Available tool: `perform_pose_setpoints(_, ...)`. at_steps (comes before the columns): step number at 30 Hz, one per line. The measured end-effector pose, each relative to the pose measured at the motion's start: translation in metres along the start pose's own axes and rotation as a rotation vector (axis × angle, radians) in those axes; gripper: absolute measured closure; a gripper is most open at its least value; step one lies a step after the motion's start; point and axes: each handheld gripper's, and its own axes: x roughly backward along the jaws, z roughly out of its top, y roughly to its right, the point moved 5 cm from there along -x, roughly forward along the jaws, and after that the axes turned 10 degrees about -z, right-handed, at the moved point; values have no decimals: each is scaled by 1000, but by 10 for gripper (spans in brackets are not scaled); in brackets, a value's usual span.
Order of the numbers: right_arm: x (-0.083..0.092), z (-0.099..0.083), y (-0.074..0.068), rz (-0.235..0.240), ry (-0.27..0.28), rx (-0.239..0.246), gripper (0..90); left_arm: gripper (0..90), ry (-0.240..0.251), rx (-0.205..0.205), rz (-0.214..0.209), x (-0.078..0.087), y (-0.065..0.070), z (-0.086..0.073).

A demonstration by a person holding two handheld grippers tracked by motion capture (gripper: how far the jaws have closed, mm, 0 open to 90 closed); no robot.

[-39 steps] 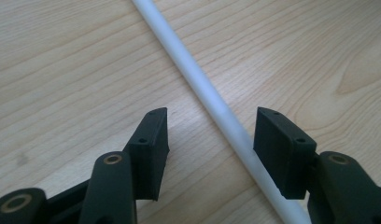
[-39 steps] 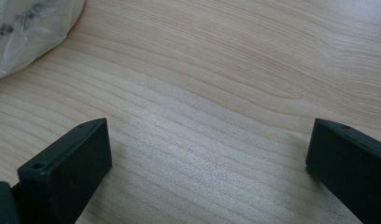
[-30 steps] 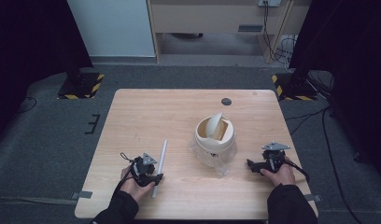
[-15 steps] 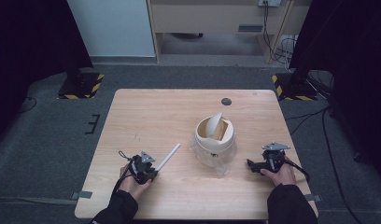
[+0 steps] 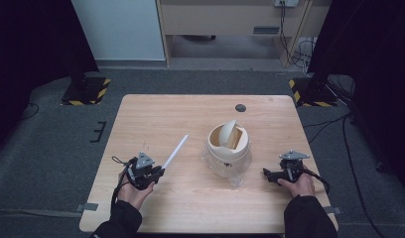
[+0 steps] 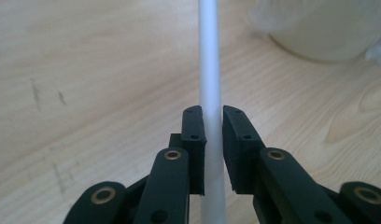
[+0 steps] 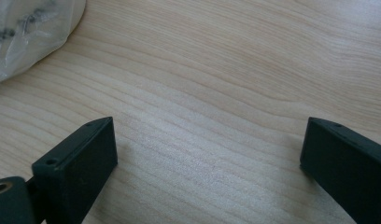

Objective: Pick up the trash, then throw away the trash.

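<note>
Clamped in my left claw point(image 6: 213, 154) is a thin white plastic rod point(image 5: 174, 152), slanting up toward the far right. Right of its tip stands a cream swing-lid bin point(image 5: 228, 142) in clear wrap. Farther right, my right claw point(image 7: 207, 158) gapes wide and empty over the pale wooden tabletop point(image 5: 190, 114).

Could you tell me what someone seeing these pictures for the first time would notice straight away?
The eye goes first to the cream bin with its tilted swing lid, standing on crumpled clear plastic right of the middle of the wooden table. Next comes the white tube, clamped at one end in the left tongs and slanting toward the bin. The right tongs rest wide open near the table's right edge, holding nothing.
</note>
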Motion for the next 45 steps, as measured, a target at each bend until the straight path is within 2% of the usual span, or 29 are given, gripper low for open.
perform_pose_setpoints(2,0,0,0,2,-2,0,61,790,55,-6,10,8,-2,5)
perform_pose_setpoints(5,4,3,3,-2,-19,4,150,789,129,-14,29,21,-4,13)
perform_pose_setpoints(7,4,4,4,-4,-12,-1,152,789,179,-14,35,28,-5,17)
perform_pose_setpoints(10,10,13,7,-14,53,-21,166,789,223,-9,32,36,-7,23)
perform_pose_setpoints(11,15,18,9,-16,87,-44,171,789,238,-5,32,38,-8,25)
perform_pose_setpoints(13,17,20,10,-19,101,-52,172,789,271,3,29,42,-9,28)
perform_pose_setpoints(18,34,37,16,-20,217,-112,173,789,359,-17,34,57,-9,38)
perform_pose_setpoints(22,48,48,18,-6,274,-145,163,789,400,-29,26,65,-7,44)
perform_pose_setpoints(25,54,52,18,-1,292,-150,166,789,433,-32,17,72,-4,49)
perform_pose_setpoints(27,64,60,19,2,336,-170,165,789,455,-40,12,77,-2,53)
perform_pose_setpoints(28,74,67,20,13,377,-195,164,789,464,-43,13,79,-1,55)
perform_pose_setpoints(29,74,67,20,13,377,-195,164,789,474,-45,13,80,0,57)
perform_pose_setpoints(31,87,78,20,34,422,-217,166,789,483,-50,11,82,1,60)
perform_pose_setpoints(33,91,81,19,42,436,-224,166,789,495,-57,8,83,3,62)
perform_pose_setpoints(38,111,98,14,72,503,-226,177,789,526,-65,-10,86,9,69)
perform_pose_setpoints(43,130,115,7,88,550,-192,193,789,565,-92,-12,93,13,79)
perform_pose_setpoints(45,138,122,3,107,566,-189,195,789,579,-100,-14,95,15,82)
